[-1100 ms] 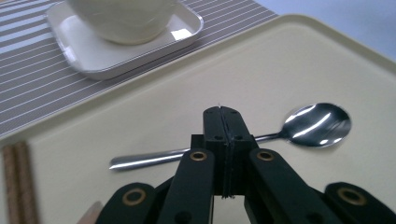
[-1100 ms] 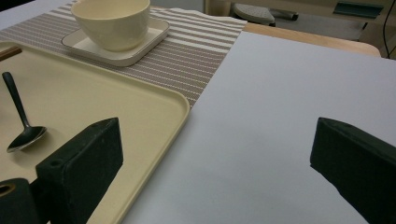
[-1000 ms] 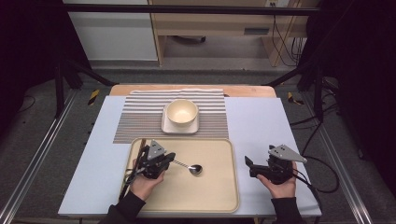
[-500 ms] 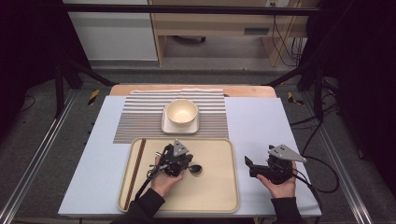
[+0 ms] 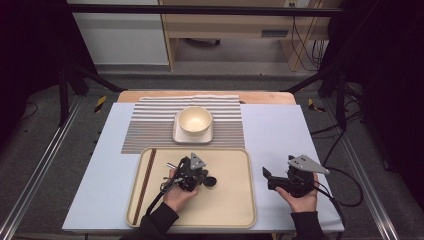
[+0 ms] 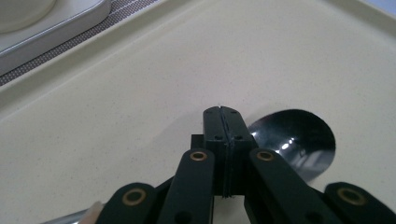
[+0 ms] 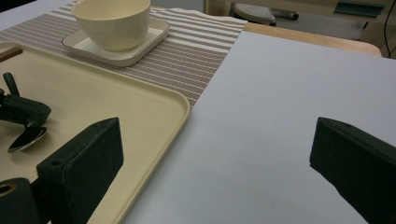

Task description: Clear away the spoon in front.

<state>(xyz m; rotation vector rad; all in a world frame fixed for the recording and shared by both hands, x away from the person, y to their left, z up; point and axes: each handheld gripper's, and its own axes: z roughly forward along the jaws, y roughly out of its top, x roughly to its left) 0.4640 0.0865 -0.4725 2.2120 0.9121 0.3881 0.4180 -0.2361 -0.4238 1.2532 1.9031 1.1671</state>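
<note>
A metal spoon (image 5: 211,182) lies on the cream tray (image 5: 235,210), its dark shiny bowl (image 6: 299,140) showing just past my left gripper's tips. My left gripper (image 5: 202,179) sits low over the spoon's neck with its jaws pressed flat together (image 6: 222,112); the handle runs beneath them and nothing shows between the pads. My right gripper (image 5: 266,177) rests to the right of the tray over the pale blue mat, jaws wide apart (image 7: 215,154) and empty. From the right gripper view the spoon (image 7: 28,137) lies under the left gripper (image 7: 23,109).
A cream bowl (image 5: 195,120) stands on a small square plate (image 5: 180,136) on the striped placemat (image 5: 150,127) behind the tray. Dark chopsticks (image 5: 146,180) lie along the tray's left side. A cable trails from the right gripper toward the table's right edge.
My left gripper has moved right across the tray and lower, from beside the spoon's handle to over its neck. Its jaws stayed shut. The right gripper has not moved.
</note>
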